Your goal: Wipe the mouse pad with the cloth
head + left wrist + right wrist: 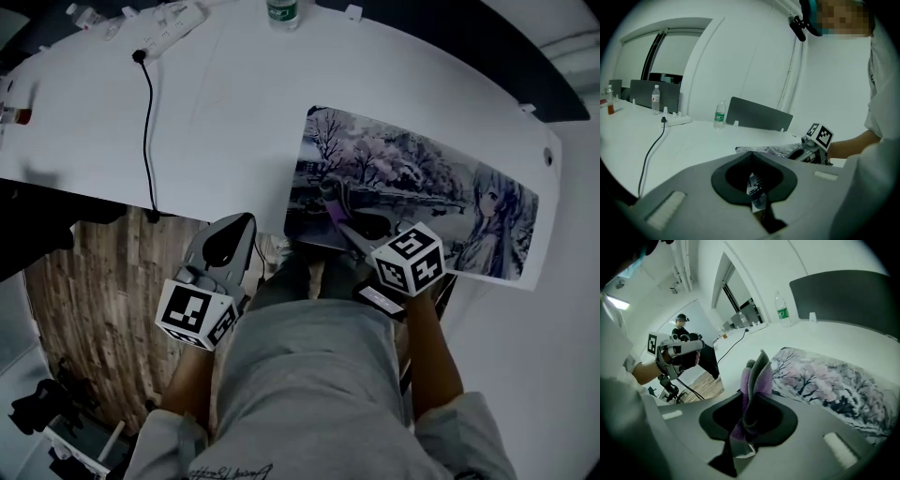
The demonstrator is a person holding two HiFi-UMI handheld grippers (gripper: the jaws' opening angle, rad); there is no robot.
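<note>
Because the cloth [754, 380] is bunched and pinched tight in the right gripper [751, 420], its folds stick out ahead of the jaws, ready to rub the pad [422, 178]. It sits over the pad's near-left corner (contact unclear). The left gripper [757, 194] hangs off the table [234, 94] edge, its 2 jaws pressed together on nothing, probably to stay clear of the wipe.
</note>
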